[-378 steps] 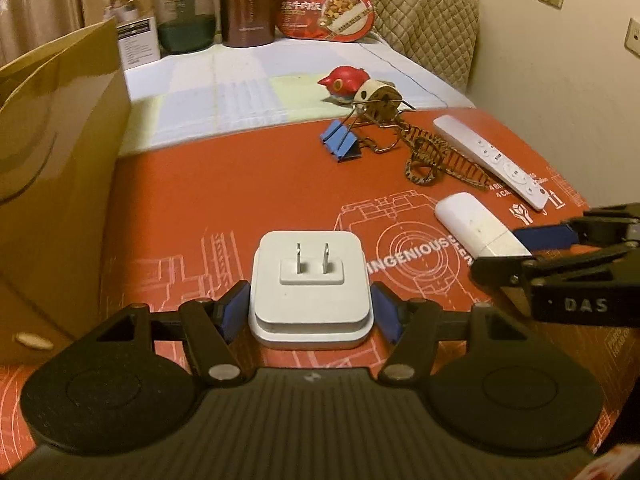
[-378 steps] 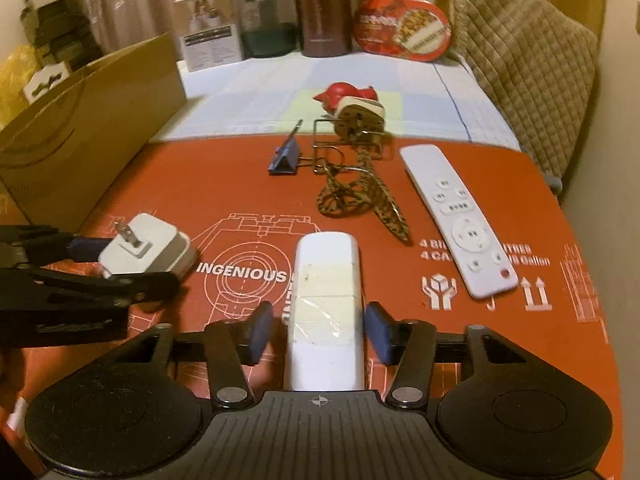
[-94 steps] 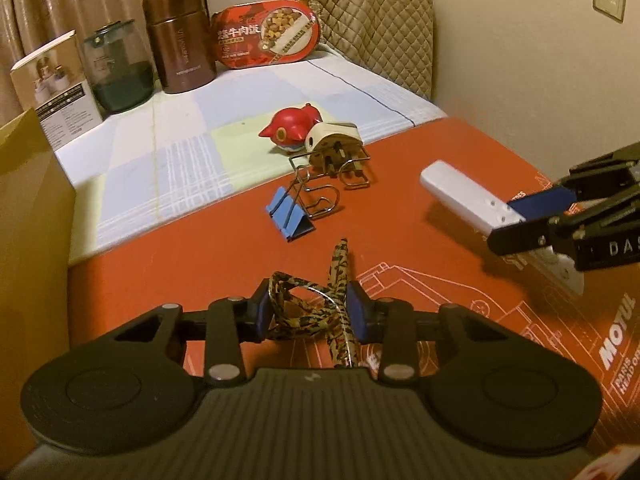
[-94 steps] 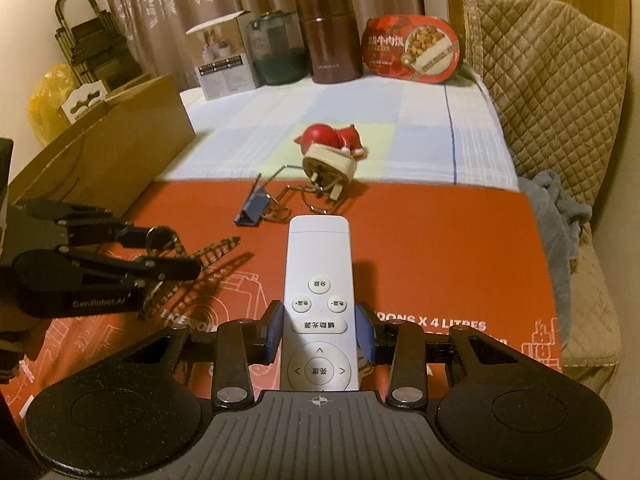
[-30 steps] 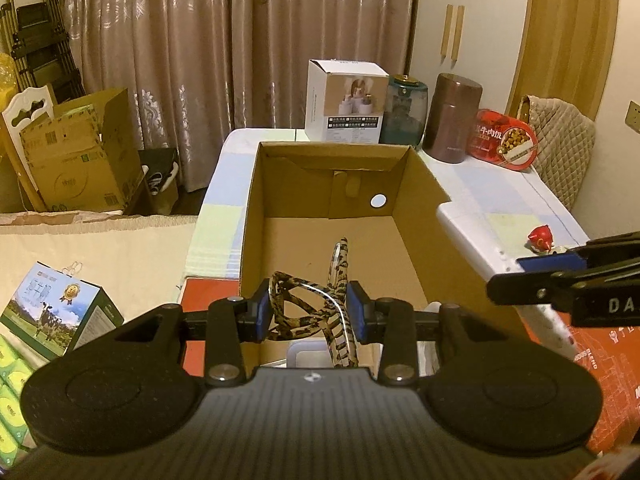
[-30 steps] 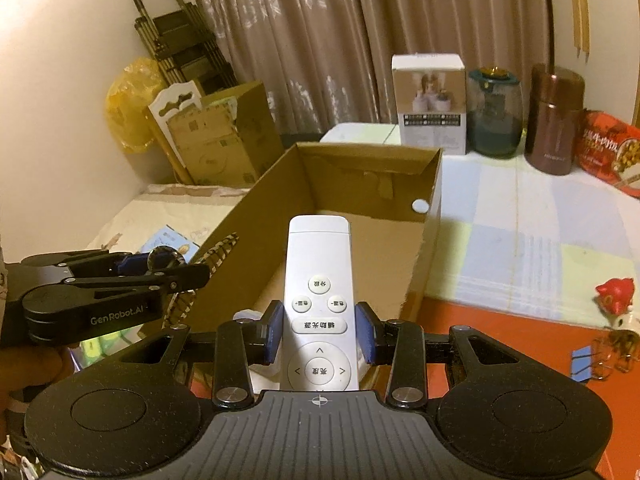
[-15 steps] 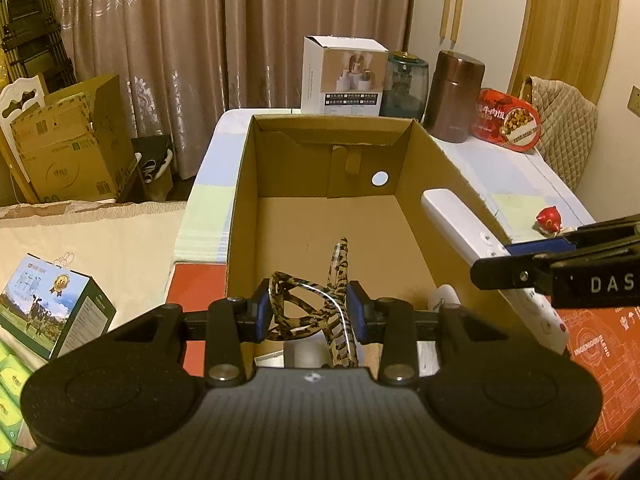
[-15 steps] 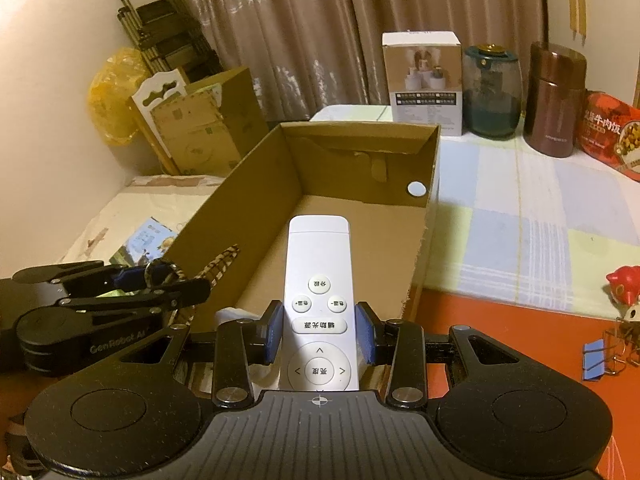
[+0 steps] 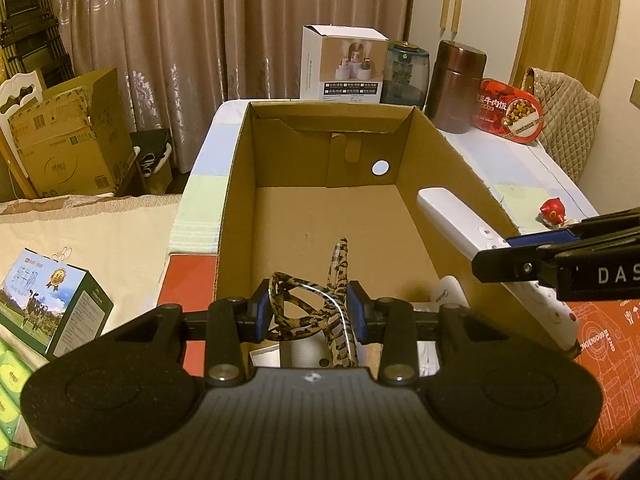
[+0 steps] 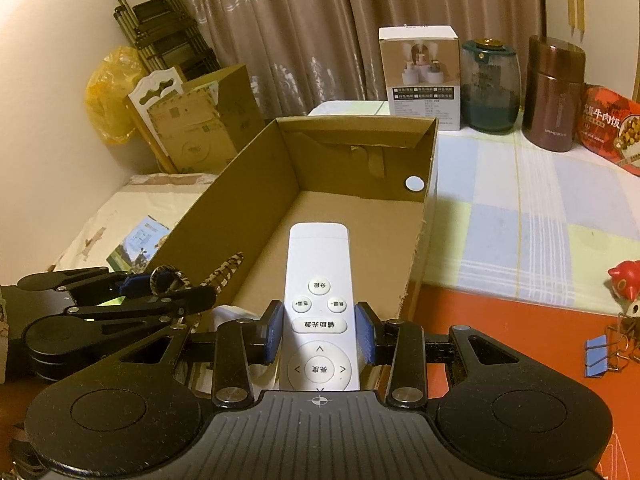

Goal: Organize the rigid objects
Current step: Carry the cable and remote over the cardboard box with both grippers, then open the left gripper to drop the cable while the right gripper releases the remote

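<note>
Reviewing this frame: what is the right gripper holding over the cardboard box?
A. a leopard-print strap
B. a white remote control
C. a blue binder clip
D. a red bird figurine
B: the right gripper is shut on the white remote control, its pads against both long edges, with the remote's far end pointing over the open cardboard box.

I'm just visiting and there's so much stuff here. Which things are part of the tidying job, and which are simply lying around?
Part of the job:
- white remote, in the right claw
- leopard-print strap, in the left claw
- cardboard box, under both
- blue binder clip
- red bird toy

Lying about:
- brown canister
- white carton
- red food tin
</note>
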